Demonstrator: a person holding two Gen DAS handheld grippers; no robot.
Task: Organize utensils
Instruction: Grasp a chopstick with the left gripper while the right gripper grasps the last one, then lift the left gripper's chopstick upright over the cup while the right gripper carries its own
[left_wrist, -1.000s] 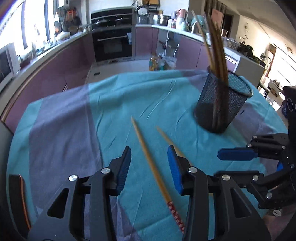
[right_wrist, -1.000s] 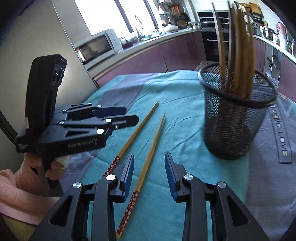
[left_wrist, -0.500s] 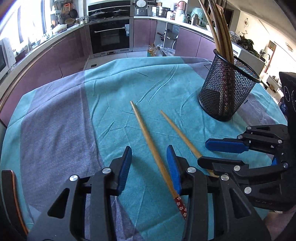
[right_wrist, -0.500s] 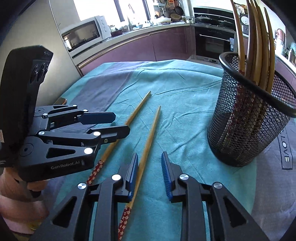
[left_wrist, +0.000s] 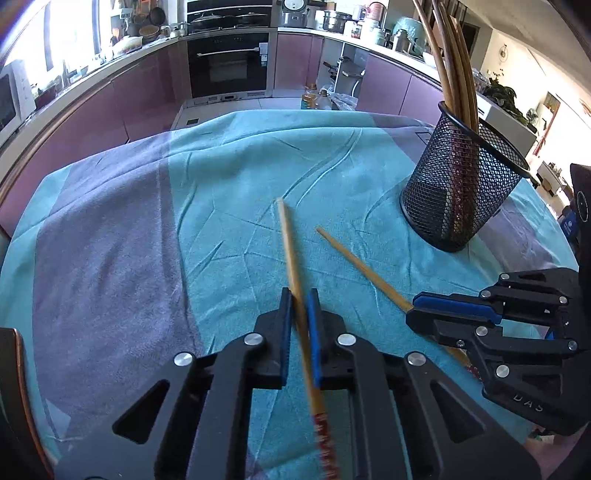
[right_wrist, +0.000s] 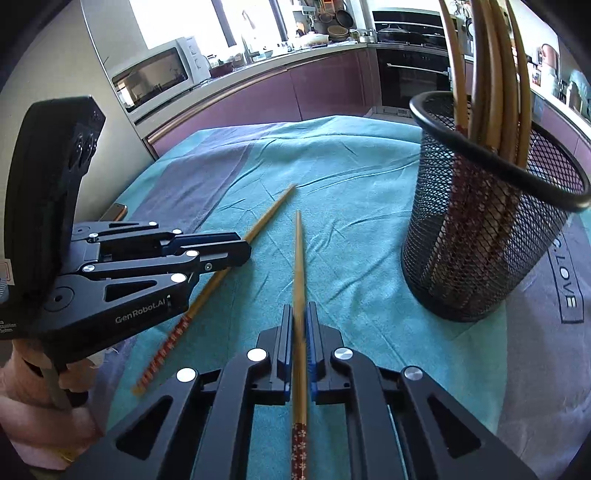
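Two bamboo chopsticks with red patterned ends lie on the teal cloth. My left gripper (left_wrist: 299, 295) is shut on the left chopstick (left_wrist: 288, 243), pinching it about midway along. In the right wrist view my right gripper (right_wrist: 298, 310) is shut on the right chopstick (right_wrist: 298, 251), which points away along the fingers. Each view shows the other gripper clamped from the side: right gripper (left_wrist: 412, 308) on the right chopstick (left_wrist: 362, 266), left gripper (right_wrist: 245, 249) on the left chopstick (right_wrist: 271, 210). A black mesh holder (left_wrist: 458, 195) (right_wrist: 480, 240) with several chopsticks upright in it stands beyond, to the right.
The teal and purple cloth (left_wrist: 110, 240) covers the round table. A phone (right_wrist: 114, 212) lies near its left edge. A person's hand (right_wrist: 22, 387) holds the left gripper's handle. Purple kitchen cabinets and an oven (left_wrist: 229, 66) stand beyond the table.
Both grippers have closed from open, each onto its own chopstick. The left chopstick's patterned end now sits raised between the left fingers. Neither hand has shifted much.
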